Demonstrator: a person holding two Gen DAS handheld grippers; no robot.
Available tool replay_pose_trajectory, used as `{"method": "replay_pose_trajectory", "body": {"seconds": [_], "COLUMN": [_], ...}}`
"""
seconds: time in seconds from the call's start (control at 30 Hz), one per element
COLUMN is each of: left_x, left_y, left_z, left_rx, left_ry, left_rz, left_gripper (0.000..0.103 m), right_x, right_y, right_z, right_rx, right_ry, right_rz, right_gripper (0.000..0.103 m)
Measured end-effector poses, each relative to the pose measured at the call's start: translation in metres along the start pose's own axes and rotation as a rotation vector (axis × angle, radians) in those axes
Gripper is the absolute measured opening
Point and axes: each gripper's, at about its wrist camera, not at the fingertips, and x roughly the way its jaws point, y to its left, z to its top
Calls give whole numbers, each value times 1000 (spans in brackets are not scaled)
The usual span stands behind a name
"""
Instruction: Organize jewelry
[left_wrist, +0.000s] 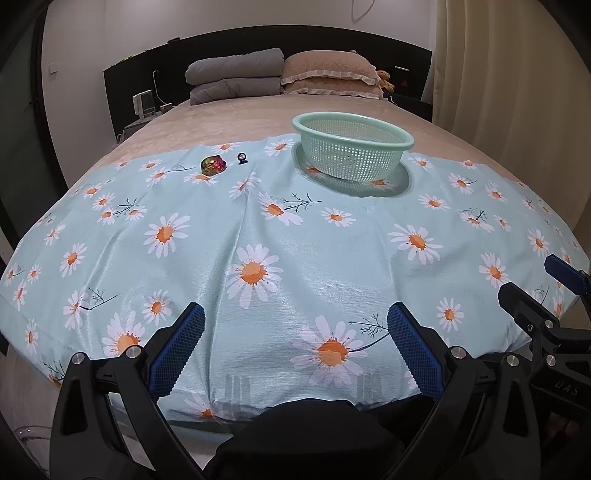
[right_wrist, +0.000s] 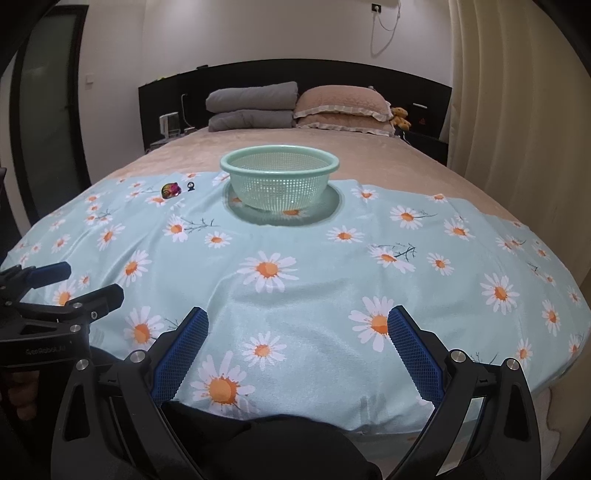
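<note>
A shiny multicoloured jewelry piece lies at the far left of the daisy-print cloth. A small dark ring-like piece sits just right of it. A pale green perforated basket stands upright further right; I cannot see anything inside it. My left gripper hangs open over the cloth's near edge, far from both pieces. My right gripper is open too, beside the left one, with nothing between its fingers.
The cloth covers the foot of a beige bed. Folded grey blankets and tan pillows lie by the dark headboard, with a small plush toy at the right. Curtains hang along the right side.
</note>
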Motion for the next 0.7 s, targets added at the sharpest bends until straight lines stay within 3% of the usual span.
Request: {"method": "replay_pose_trajectory", "body": {"seconds": [0.7], "left_x": [1], "left_y": [-3], "left_z": [-2], "left_rx": [8], "left_ry": [3], "left_rz": [-7], "left_gripper": [97], "right_x": [0], "right_y": [2], "right_z": [0], "right_rx": [-10], "right_ry": [8], "right_rz": [3], "right_gripper": [94]}}
